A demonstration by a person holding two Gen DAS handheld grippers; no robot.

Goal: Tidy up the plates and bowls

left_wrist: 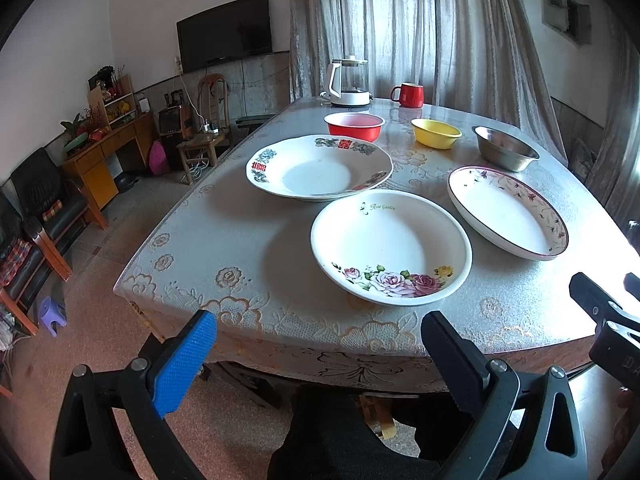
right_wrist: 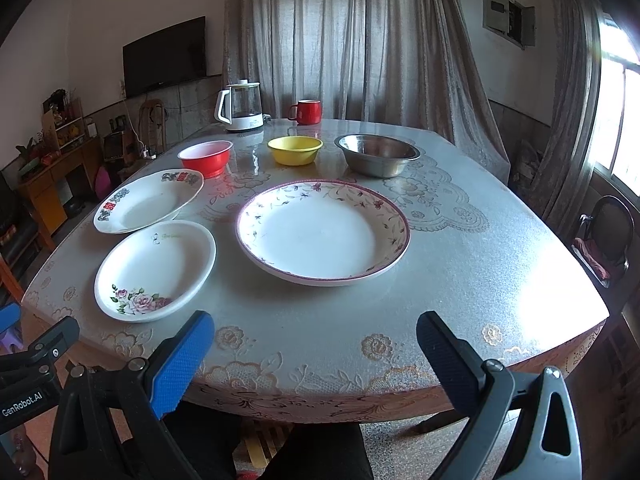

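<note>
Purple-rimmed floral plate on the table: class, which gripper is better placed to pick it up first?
Probably the right gripper: the purple-rimmed floral plate lies straight ahead of its open jaws, while from the left gripper it sits far off to the right, beyond the rose-patterned white plate.

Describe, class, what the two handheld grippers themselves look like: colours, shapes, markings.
The left gripper and the right gripper match: each has one bright blue, dimple-textured finger pad, one black finger pad, and black triangular frames with silver bolts. In the right wrist view, the left gripper's body bears white "GenRobot.AI" lettering. No cables or sleeves show.
</note>
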